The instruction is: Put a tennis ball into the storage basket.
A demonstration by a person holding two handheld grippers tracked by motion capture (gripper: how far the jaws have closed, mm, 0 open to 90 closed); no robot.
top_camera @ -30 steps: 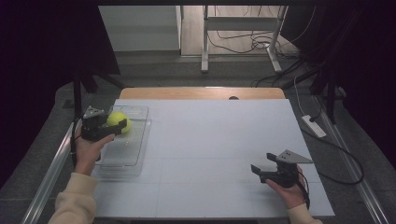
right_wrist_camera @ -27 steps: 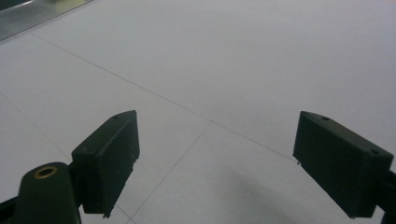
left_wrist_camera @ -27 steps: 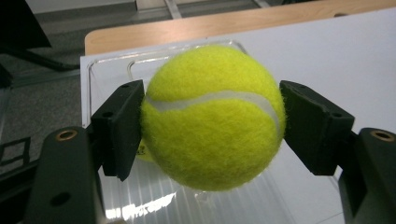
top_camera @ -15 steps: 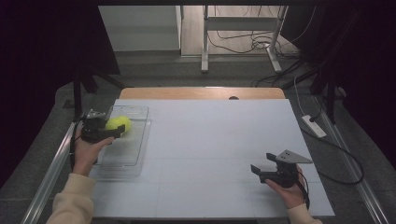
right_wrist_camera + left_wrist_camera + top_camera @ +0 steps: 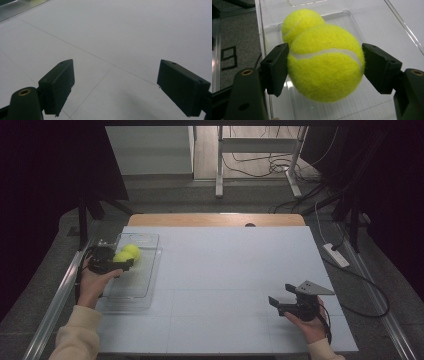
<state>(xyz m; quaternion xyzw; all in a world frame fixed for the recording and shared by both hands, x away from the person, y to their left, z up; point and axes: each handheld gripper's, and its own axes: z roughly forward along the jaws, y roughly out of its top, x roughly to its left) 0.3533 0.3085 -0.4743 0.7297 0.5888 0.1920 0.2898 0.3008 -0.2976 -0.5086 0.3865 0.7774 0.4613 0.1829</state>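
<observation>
Yellow tennis ball clamped in left gripper, held above clear tray.

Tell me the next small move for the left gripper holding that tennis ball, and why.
Probably lower it a little and open. The left gripper clamps a tennis ball above the clear tray, beside a second ball already lying there.

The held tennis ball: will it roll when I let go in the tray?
Probably yes. The ball is round and fuzzy, so it should roll until the second ball or the tray wall stops it. It looks light and springy; the left claw pads grip its felt without visible slipping.
</observation>
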